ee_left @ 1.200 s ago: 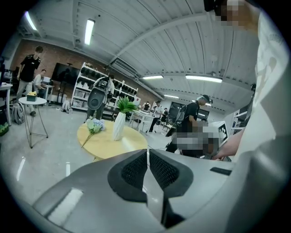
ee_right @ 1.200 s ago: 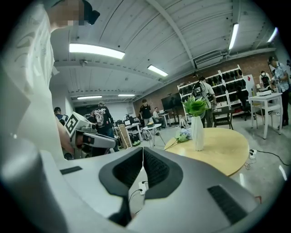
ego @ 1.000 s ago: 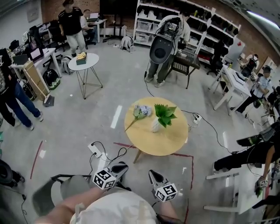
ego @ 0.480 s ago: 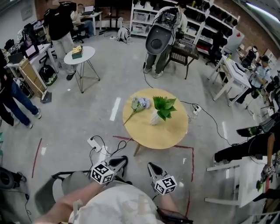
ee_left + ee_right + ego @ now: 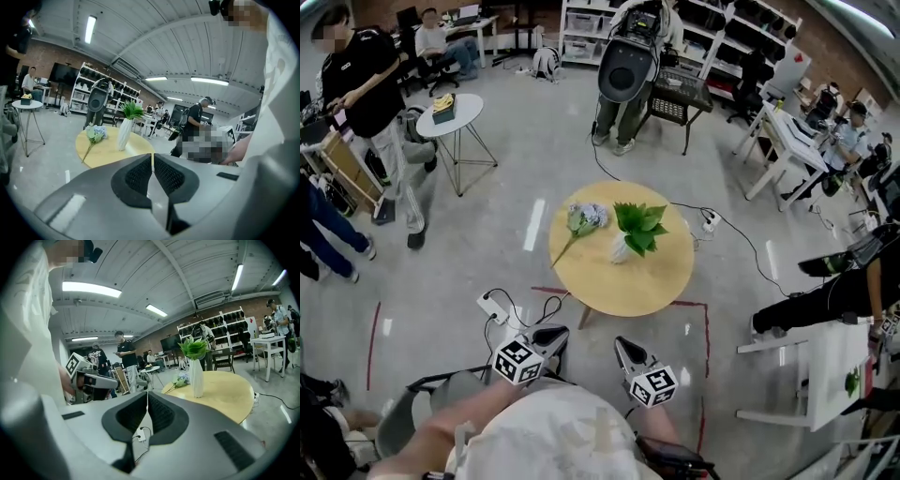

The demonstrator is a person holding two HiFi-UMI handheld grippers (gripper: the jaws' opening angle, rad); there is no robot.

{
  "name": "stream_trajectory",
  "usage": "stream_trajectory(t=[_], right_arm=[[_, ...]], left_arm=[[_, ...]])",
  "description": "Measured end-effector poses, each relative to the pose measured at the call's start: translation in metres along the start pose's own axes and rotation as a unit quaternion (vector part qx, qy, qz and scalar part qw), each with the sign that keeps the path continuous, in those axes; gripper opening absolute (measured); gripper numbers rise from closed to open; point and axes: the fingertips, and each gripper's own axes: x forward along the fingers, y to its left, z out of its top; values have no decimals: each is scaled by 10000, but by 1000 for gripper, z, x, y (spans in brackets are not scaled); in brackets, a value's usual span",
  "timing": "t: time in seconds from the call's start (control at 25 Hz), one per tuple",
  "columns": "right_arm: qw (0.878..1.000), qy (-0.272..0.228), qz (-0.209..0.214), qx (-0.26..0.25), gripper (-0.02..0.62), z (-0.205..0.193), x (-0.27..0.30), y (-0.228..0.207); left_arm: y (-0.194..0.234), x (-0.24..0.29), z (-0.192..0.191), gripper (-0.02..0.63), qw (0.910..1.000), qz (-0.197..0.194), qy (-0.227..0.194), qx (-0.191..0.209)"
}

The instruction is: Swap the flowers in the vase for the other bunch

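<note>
A white vase (image 5: 621, 248) holding a green leafy bunch (image 5: 639, 225) stands on the round wooden table (image 5: 647, 291). A bunch of pale blue flowers (image 5: 584, 220) lies flat on the table to the vase's left, stem toward the table's near edge. The vase (image 5: 124, 133) and the blue bunch (image 5: 95, 134) also show ahead in the left gripper view, and the vase (image 5: 196, 376) in the right gripper view. My left gripper (image 5: 551, 337) and right gripper (image 5: 623, 349) are both shut and hold nothing, well short of the table.
A power strip with cables (image 5: 492, 309) lies on the floor between me and the table, beside red floor tape (image 5: 706, 330). A small white side table (image 5: 445, 114), several people, desks (image 5: 787, 141) and shelving (image 5: 694, 19) ring the room.
Both grippers have advanced toward the table, which now sits slightly nearer and to the left in the head view. A person in black has walked closer at the far left.
</note>
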Motion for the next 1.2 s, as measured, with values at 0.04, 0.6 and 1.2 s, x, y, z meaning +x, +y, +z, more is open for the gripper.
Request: stream_trajectory(t=[0.04, 0.6, 1.2], right_arm=[[10000, -1, -25, 4, 8, 2, 2, -4], [9991, -11, -407, 94, 8, 18, 25, -54], [9953, -1, -960, 78, 9, 50, 55, -98]], left_arm=[[2, 4, 3, 18, 10000, -30, 4, 11], [35, 57, 33, 18, 9991, -395, 109, 92], [75, 105, 76, 18, 9953, -925, 204, 219]])
